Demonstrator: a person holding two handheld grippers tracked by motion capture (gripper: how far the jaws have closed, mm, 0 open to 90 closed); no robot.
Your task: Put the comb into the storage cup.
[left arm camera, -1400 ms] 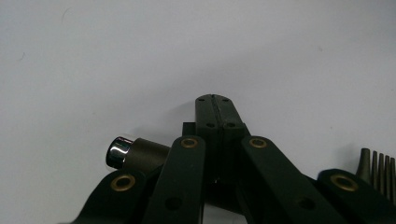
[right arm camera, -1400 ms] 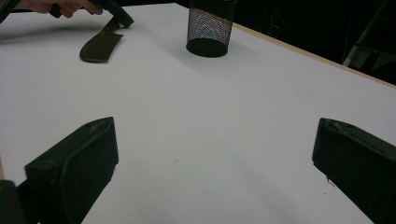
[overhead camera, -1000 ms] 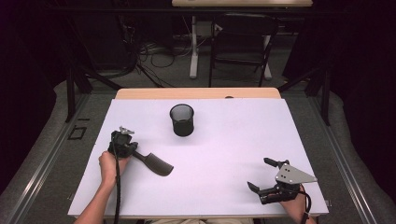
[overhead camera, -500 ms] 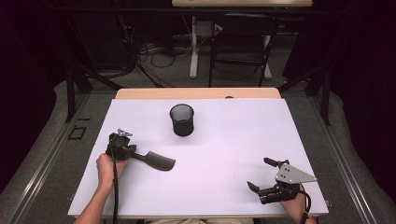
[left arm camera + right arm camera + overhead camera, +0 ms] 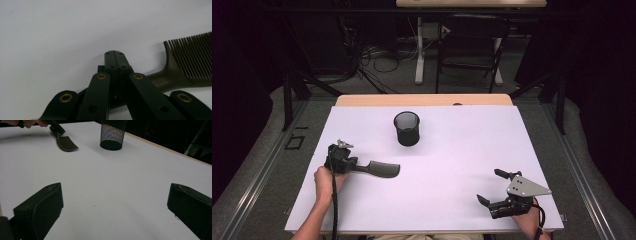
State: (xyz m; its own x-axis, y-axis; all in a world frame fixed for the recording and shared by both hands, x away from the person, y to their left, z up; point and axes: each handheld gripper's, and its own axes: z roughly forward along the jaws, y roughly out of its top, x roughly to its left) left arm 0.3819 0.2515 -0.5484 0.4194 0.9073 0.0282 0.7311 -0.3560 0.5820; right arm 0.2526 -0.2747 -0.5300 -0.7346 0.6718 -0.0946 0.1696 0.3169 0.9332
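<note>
White covers the table (image 5: 452, 165), with a strip of bare wood along its far edge and dark floor, cables and stands beyond it.

At the near left, the left hand (image 5: 326, 179) comes in from the bottom edge, forearm angled up and to the right, and holds the left gripper (image 5: 358, 167) pointing right, low over the sheet. Its jaws are pressed together on the handle of the comb (image 5: 382, 169). In the left gripper view the comb (image 5: 186, 67) runs out to the right from behind the closed jaws; its handle end is hidden by them and its teeth are cut off at the right edge.

At the near right, the right hand (image 5: 528, 219) is mostly cut off by the bottom edge. The right gripper (image 5: 492, 187) points left and far, its jaws wide apart with nothing between them, bare sheet showing in the gap in the right gripper view.

Counted: two grippers, one comb, one mesh cup (image 5: 406, 128). The cup stands upright near the far middle, well apart from both grippers, and the comb lies near and left of it. In the right gripper view the cup (image 5: 113, 135) has its rim cut off at the top.
</note>
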